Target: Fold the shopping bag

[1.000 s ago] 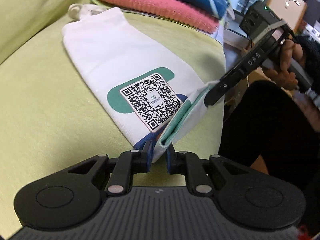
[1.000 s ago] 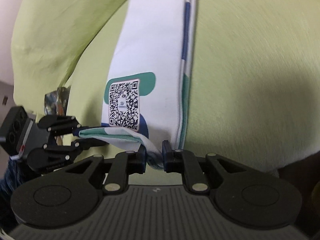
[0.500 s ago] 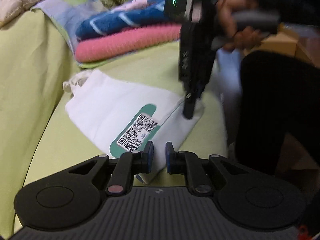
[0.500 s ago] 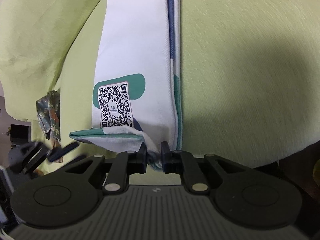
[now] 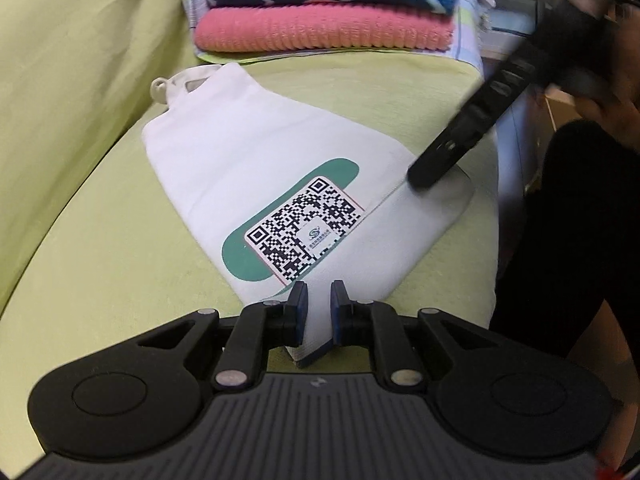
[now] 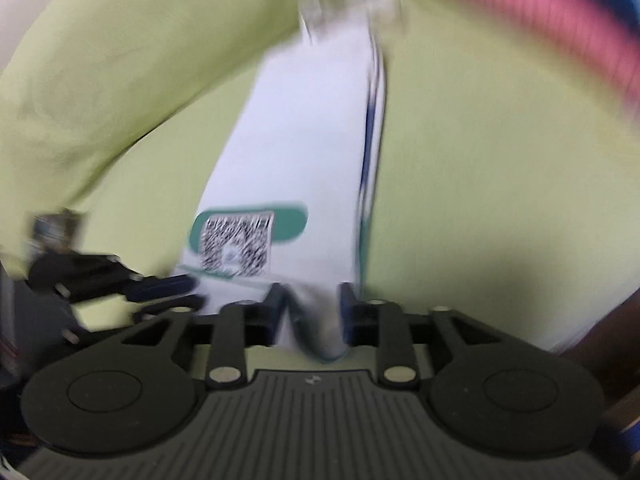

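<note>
White bag [image 5: 280,168] lying flat on the green sofa [image 5: 100,240], already narrowed lengthwise, QR patch [image 5: 306,230] facing up, handles [image 5: 176,84] at the far end near the stacked towels [image 5: 320,20]. Near end turned over in a short flap, apparently to start shortening the strip toward the handles.

Left tool [image 5: 319,312] low at the flap's near corner, fingers slightly apart with cloth between them; looks like loose contact rather than a pinch. Right tool [image 6: 310,312] likewise straddling the opposite corner, fingers apart, fabric bunched in the gap; view blurred, so firmness of contact not readable. In the left view, right tool's tip resting on the flap edge, probably pressing the crease flat.

One tool at each corner, likely to keep the fold square. Further folds probably needed.
</note>
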The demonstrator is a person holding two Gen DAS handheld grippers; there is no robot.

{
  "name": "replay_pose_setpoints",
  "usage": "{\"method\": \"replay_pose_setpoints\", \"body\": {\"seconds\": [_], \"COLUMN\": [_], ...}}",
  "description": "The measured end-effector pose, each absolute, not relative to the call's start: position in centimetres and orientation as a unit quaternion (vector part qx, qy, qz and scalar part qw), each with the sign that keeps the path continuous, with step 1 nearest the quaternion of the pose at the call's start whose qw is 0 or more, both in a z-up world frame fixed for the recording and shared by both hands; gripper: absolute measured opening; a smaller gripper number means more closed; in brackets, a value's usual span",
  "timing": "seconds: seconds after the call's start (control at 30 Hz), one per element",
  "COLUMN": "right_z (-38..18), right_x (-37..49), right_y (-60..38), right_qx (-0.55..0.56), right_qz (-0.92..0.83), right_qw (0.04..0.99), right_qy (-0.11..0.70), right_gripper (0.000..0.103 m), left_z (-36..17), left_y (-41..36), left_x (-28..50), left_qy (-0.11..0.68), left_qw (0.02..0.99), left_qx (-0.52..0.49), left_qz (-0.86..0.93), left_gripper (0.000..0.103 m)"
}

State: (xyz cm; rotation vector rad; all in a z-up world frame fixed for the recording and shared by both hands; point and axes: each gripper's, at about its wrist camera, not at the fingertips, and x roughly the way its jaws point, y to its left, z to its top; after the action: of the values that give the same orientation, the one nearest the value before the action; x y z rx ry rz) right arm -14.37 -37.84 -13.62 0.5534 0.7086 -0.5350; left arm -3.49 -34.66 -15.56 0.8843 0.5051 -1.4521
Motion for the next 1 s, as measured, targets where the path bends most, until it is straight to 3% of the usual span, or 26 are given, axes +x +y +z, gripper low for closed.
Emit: {"method": "replay_pose_setpoints", "body": {"seconds": [0.07,0.17,0.23,0.33,0.83,1.0], "right_z": [-12.8,-13.0,-14.0,-15.9,-19.5,-19.5], "right_x": [-14.3,-13.9,-12.9,-11.6,-10.8,-10.9], "right_y": [-33.7,-27.9,-25.9,-24.7,-28.3,-28.4], "right_qx": [0.133,-0.020,-0.087,-0.151,-0.153,-0.142], "right_qz": [-0.311,-0.301,-0.292,-0.300,-0.280,-0.279], "right_qw": [0.885,0.905,0.899,0.879,0.879,0.883], "right_qy": [0.319,0.300,0.314,0.338,0.355,0.350], "right_gripper": [0.037,0.010,0.003,0.001,0.003,0.003], "left_z": [-15.5,-15.3,-15.2,-15.1,-15.6,-15.4], "left_y": [-34.6,-34.4,-34.2,-34.1,-33.8,-32.5], "left_x": [-3.4,-3.5,-3.6,-3.5,-3.0,-5.6], "left_qy": [0.223,0.223,0.223,0.225,0.217,0.119], "left_qw": [0.635,0.638,0.639,0.642,0.651,0.634], "left_qx": [0.381,0.382,0.381,0.377,0.354,0.427], "left_qz": [-0.634,-0.631,-0.630,-0.629,-0.636,-0.634], "left_gripper": [0.014,0.014,0.014,0.014,0.014,0.018]}}
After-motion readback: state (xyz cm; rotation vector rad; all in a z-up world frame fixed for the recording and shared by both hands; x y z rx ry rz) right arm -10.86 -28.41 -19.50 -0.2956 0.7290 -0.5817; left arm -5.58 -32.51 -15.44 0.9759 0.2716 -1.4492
